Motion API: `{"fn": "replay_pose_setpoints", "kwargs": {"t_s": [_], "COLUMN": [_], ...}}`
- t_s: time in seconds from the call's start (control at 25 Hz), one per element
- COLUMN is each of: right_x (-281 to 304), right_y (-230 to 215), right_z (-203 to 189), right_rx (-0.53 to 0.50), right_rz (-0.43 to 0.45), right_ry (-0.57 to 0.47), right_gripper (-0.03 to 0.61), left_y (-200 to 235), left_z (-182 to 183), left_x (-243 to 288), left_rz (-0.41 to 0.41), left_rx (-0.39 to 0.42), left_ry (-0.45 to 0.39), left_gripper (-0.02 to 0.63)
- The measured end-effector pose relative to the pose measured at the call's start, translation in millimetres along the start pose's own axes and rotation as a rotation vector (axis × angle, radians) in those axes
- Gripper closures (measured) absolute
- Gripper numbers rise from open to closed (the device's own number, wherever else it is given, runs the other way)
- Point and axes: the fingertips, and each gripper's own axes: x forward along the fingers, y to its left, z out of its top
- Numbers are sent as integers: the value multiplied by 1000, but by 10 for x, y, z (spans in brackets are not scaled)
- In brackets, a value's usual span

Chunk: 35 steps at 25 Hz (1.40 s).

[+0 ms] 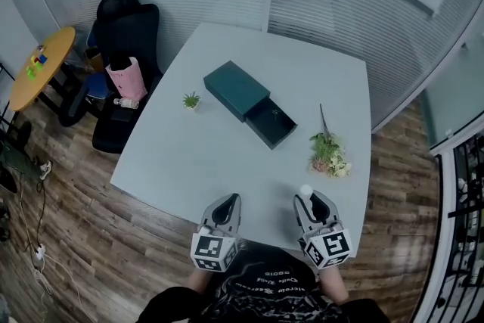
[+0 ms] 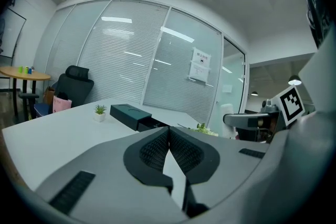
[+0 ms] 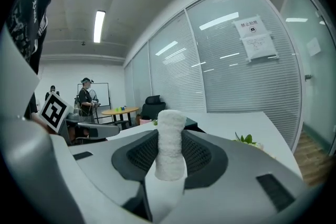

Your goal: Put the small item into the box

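Right gripper's [image 1: 306, 200] jaws clamp the small white fluffy roll [image 3: 170, 149]; left gripper's [image 1: 230, 202] jaws are together, empty. Pickup done; the open dark-green box [image 1: 237, 87] across the white bench [image 1: 189, 163] awaits it.

Box [image 1: 236, 87] mid-frame on the bench [image 1: 189, 155]; plant [image 1: 191, 100] just left of it, flowers [image 1: 328, 152] lower right, chair [image 1: 125, 30] upper left.

Dark teal box [image 1: 236, 88], pale grey table [image 1: 193, 163]. The small roll [image 3: 171, 144] is white and nubbly; the office chair [image 1: 127, 32] black.
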Motion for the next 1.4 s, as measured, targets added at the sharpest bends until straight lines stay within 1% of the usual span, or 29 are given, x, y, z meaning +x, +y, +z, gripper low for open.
{"fn": "replay_pose_setpoints", "kwargs": {"t_s": [0.08,0.16,0.28,0.44,0.52,0.64,0.92,1.04,1.2,1.4], "right_x": [85,189,387,704,869,1100,1543,1759,2030,2371], "right_y": [-105,-186,-259,-389,-436,-472,-548,-608,-710,-775], "right_z": [133,228,328,579,671,712,718,737,848,875], "right_rx": [-27,-63,-110,-165,-173,-158,-201,-232,-242,-295], "right_rz": [-6,-3,33,60,72,103,143,159,166,195], "right_ry": [-2,26,102,122,141,194,256,302,333,377], "right_gripper": [437,437,437,437,437,437,437,437,437,437], "left_y": [12,33,72,114,128,166,274,335,418,472], "left_z": [8,2,14,-3,-22,-54,-56,-15,-8,1], "left_x": [57,83,103,160,160,148,179,173,148,129], "left_rz": [10,21,36,58,71,88,117,132,161,185], "left_rx": [-1,-2,-3,-2,-1,-3,-53,-42,-53,-45], "left_ry": [2,6,4,10,17,27,24,24,25,28], "left_gripper": [594,594,594,595,595,594,595,595,594,594]}}
